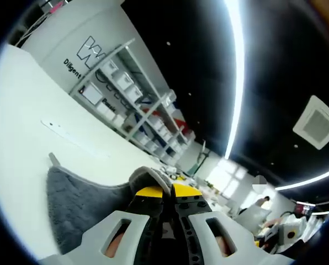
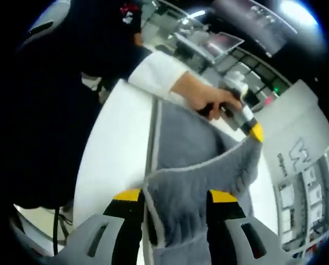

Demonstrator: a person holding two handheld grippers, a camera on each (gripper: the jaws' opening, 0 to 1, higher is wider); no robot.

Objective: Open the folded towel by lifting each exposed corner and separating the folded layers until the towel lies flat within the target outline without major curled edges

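I have the grey towel (image 2: 197,165) lifted off the white table (image 2: 112,143), my left gripper (image 1: 163,193) pinched shut on one corner and my right gripper (image 2: 175,207) with towel cloth between its jaws, though I cannot tell whether they pinch it. I judge I should draw the two apart evenly, keeping the cloth taut, then lower it flat so no edge curls under.

Left gripper (image 1: 163,194) pinches a bunched grey towel (image 1: 81,201) edge above a white table (image 1: 21,132), storage shelves (image 1: 132,105) beyond.
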